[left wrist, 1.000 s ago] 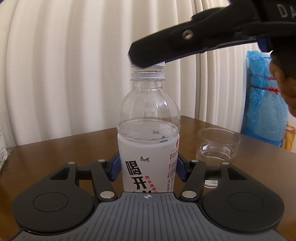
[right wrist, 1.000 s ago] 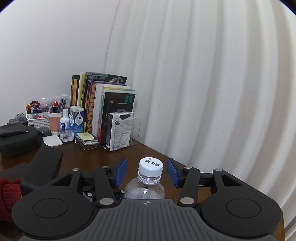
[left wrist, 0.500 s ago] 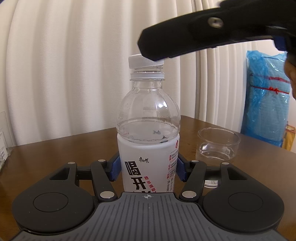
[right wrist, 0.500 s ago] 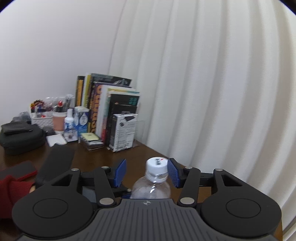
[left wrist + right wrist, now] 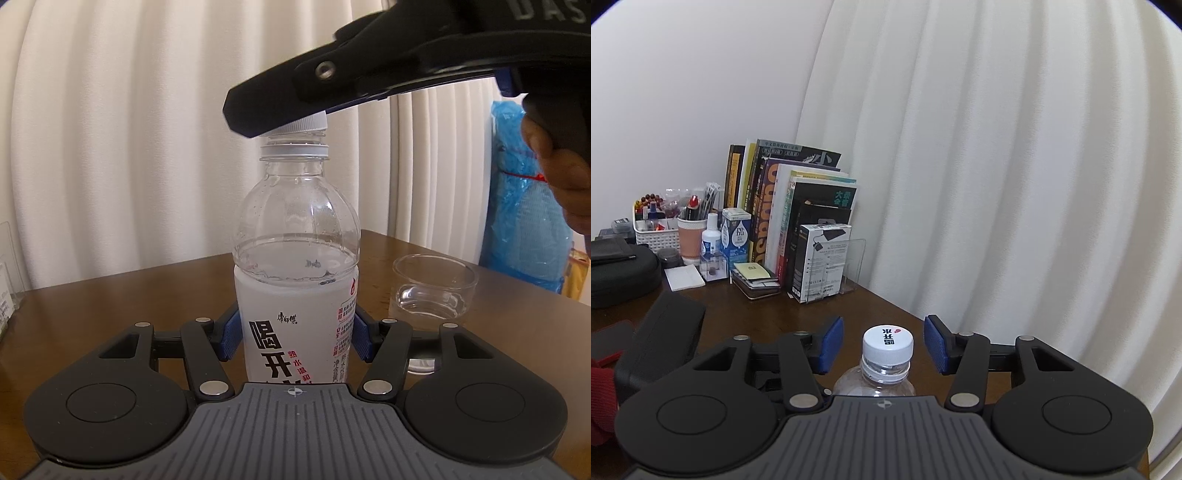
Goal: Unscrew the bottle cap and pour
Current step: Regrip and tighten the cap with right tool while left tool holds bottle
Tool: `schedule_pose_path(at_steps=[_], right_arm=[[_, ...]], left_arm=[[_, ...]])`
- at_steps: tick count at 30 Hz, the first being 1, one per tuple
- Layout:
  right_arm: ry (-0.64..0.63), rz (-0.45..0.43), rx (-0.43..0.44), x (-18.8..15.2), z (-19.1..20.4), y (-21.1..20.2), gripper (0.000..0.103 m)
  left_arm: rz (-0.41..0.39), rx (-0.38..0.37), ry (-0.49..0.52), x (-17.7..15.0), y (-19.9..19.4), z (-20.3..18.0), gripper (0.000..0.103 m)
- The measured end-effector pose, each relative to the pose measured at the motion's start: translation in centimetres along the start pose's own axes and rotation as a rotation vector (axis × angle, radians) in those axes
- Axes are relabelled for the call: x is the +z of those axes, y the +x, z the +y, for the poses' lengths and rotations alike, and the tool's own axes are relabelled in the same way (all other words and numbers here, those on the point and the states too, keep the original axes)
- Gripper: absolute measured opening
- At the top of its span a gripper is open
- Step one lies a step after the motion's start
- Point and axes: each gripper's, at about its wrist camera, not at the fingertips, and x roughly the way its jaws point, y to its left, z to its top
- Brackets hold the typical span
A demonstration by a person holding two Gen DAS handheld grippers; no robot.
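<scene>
Your right gripper has just been closing its jaws around the cap, and compared with a second ago the blue pads sit nearer to it; a gap shows on both sides in the right wrist view, so nothing is gripped yet. Half a second ago the cap sat off to the right between the pads; now it is about centred between them. Your left gripper has not changed: its 2 pads are pressed against the white label of the bottle, holding it upright on the brown table.

Only the left wrist view shows you the water level, at about the top edge of the label, the bare neck threads under the cap, and the clear cup standing on the table near the bottle, to its right in the picture. It also shows the hand on the right tool's handle. Only the right wrist view shows the top of the cap with its printing, the row of books and the white basket at the far wall.

From the left wrist view the right tool's black finger covers most of the cap, so you cannot tell there whether a pad touches it. The bottle's base is hidden behind the left gripper's body, and the hand is cut off by the picture edge.
</scene>
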Motion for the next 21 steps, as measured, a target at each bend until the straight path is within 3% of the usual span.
schedule_pose_path(at_steps=[4,12,21], right_arm=[[0.022,0.010,0.015,-0.1,-0.5,0.2,0.032],[0.142,-0.005,0.086,-0.7,-2.3,0.3,0.032],[0.115,-0.004,0.080,-0.6,-2.0,0.2,0.032]], left_arm=[[-0.001,-0.001,0.001,0.0,0.1,0.1,0.059],[-0.001,-0.001,0.001,-0.1,0.0,0.1,0.059],[-0.002,0.002,-0.002,0.0,-0.5,0.3,0.059]])
